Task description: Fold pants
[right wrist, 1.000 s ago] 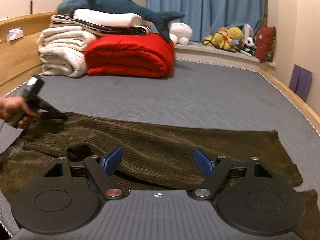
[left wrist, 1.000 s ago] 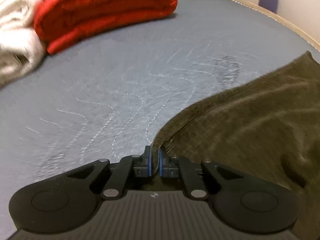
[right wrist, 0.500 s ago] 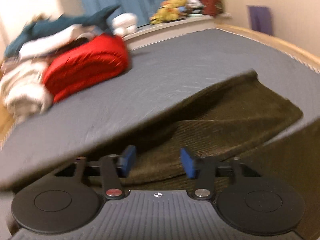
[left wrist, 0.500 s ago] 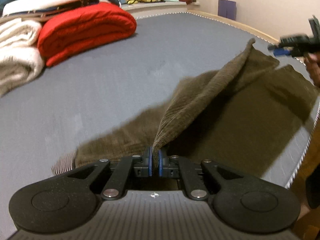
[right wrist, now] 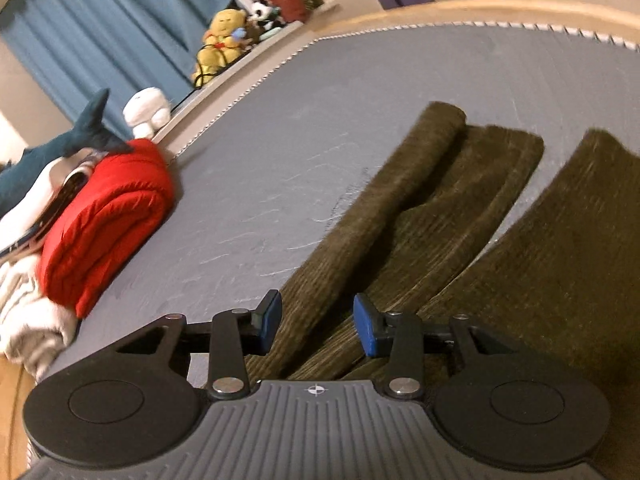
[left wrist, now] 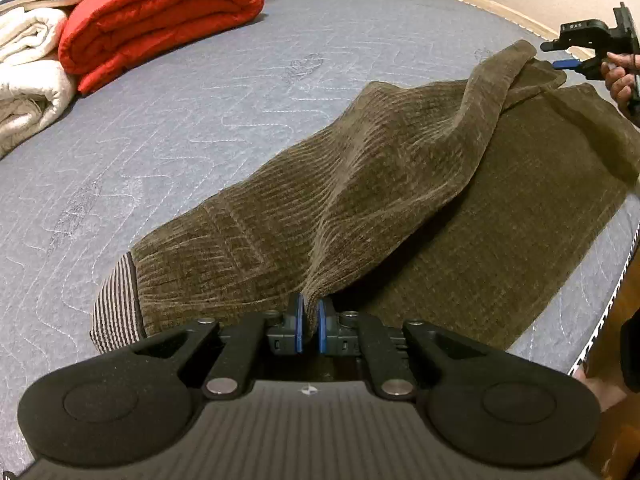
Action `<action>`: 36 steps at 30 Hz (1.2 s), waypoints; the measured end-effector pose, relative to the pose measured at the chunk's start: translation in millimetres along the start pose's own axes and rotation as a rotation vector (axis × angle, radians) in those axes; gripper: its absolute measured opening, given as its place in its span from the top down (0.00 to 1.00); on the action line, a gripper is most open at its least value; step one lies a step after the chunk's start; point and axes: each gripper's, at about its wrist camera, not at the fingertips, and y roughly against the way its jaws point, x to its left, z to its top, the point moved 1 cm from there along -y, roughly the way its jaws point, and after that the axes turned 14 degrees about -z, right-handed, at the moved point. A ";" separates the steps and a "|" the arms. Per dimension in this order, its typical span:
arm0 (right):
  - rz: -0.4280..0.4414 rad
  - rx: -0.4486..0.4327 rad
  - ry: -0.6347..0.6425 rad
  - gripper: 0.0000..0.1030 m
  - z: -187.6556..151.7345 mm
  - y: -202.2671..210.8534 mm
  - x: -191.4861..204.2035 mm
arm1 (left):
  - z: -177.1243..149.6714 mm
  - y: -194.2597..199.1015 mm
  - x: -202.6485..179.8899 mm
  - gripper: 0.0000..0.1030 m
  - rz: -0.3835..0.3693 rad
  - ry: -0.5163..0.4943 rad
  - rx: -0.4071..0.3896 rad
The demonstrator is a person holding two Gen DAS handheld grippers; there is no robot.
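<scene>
Olive-brown corduroy pants (left wrist: 400,184) lie on the grey mattress (left wrist: 200,100). My left gripper (left wrist: 308,326) is shut on a fold of the pants near the waist and lifts one leg over the other. The striped waistband lining (left wrist: 116,300) shows at the left. My right gripper (right wrist: 316,326) is open, with the pants leg (right wrist: 420,208) lying between and beyond its fingers; it touches nothing I can see. It also shows in the left wrist view (left wrist: 576,50), hovering by the leg cuffs at the far right.
A folded red quilt (left wrist: 160,20) and white blankets (left wrist: 28,76) are stacked at the mattress's far left. A toy shark (right wrist: 52,156) and plush toys (right wrist: 228,36) sit by blue curtains. The wooden bed edge (right wrist: 460,10) runs along the far side.
My left gripper has pulled the upper leg further over the lower one. My right gripper has swung toward the cuffs and narrowed slightly, still open.
</scene>
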 end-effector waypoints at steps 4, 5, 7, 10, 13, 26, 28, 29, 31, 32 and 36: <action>-0.012 0.000 -0.011 0.58 3.9 -23.2 -3.7 | 3.6 -1.3 3.5 0.92 -0.010 0.021 0.003; -0.015 0.001 -0.015 0.58 4.9 -27.9 -3.3 | 3.4 -1.1 4.0 0.92 -0.011 0.021 0.002; -0.015 0.001 -0.024 0.58 6.7 -38.4 -2.1 | 2.6 -0.6 4.1 0.92 -0.014 0.019 0.005; -0.019 0.000 -0.034 0.56 9.3 -52.2 1.7 | 0.2 -1.3 3.5 0.92 -0.016 0.014 0.013; -0.035 0.016 -0.041 0.56 8.9 -68.0 7.0 | -1.2 0.2 3.7 0.92 -0.020 0.017 0.012; -0.026 -0.131 0.013 0.97 28.9 -38.2 12.4 | 4.2 12.8 7.9 0.92 -0.009 0.039 -0.054; -0.017 -0.168 0.017 0.97 34.8 -8.1 6.8 | 2.4 19.3 9.8 0.93 -0.017 0.048 -0.083; -0.014 -0.174 0.019 0.97 36.8 8.7 2.1 | 0.9 22.6 9.9 0.93 -0.019 0.045 -0.091; -0.018 -0.179 0.023 0.97 36.9 41.1 -9.8 | -3.8 29.3 8.3 0.93 -0.024 0.026 -0.096; -0.019 -0.179 0.030 0.97 34.4 58.2 -17.6 | -7.0 32.9 6.9 0.93 -0.026 0.009 -0.096; -0.064 -0.149 0.118 0.97 7.0 115.2 -52.0 | -20.6 41.7 3.2 0.93 -0.031 -0.055 -0.058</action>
